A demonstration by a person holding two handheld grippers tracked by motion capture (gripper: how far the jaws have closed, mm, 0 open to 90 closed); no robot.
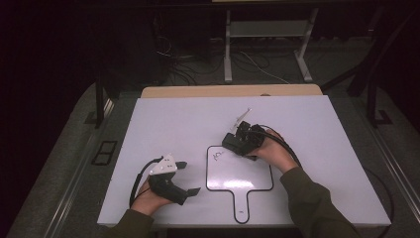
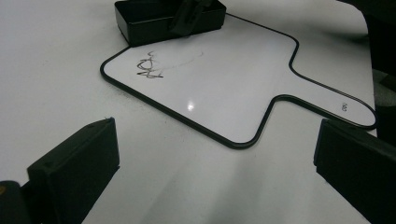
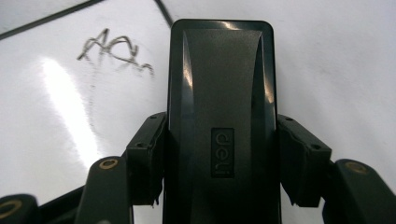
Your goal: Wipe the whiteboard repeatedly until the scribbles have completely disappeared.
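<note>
A paddle-shaped whiteboard [image 1: 240,173] with a black rim lies on the white table, handle toward the person. Grey scribble [image 1: 217,156] marks its far left corner. My right gripper [image 1: 237,144] is shut on a black eraser [image 1: 232,143] that rests at that corner, just beside the scribble. In the right gripper view the eraser [image 3: 222,93] is clamped between both pads of the right gripper [image 3: 222,154], with the scribble [image 3: 114,51] to its left. My left gripper [image 1: 189,177] hovers left of the board, open and holding nothing. The left gripper [image 2: 217,140] looks at the whiteboard [image 2: 224,88], scribble [image 2: 150,67] and eraser [image 2: 154,18].
The white table [image 1: 163,119] ends close to the person's forearms at the front. A wooden strip [image 1: 198,91] runs along its far edge. Beyond it are a metal stand [image 1: 228,49] and cables on the floor. Bare white tabletop spreads around the board.
</note>
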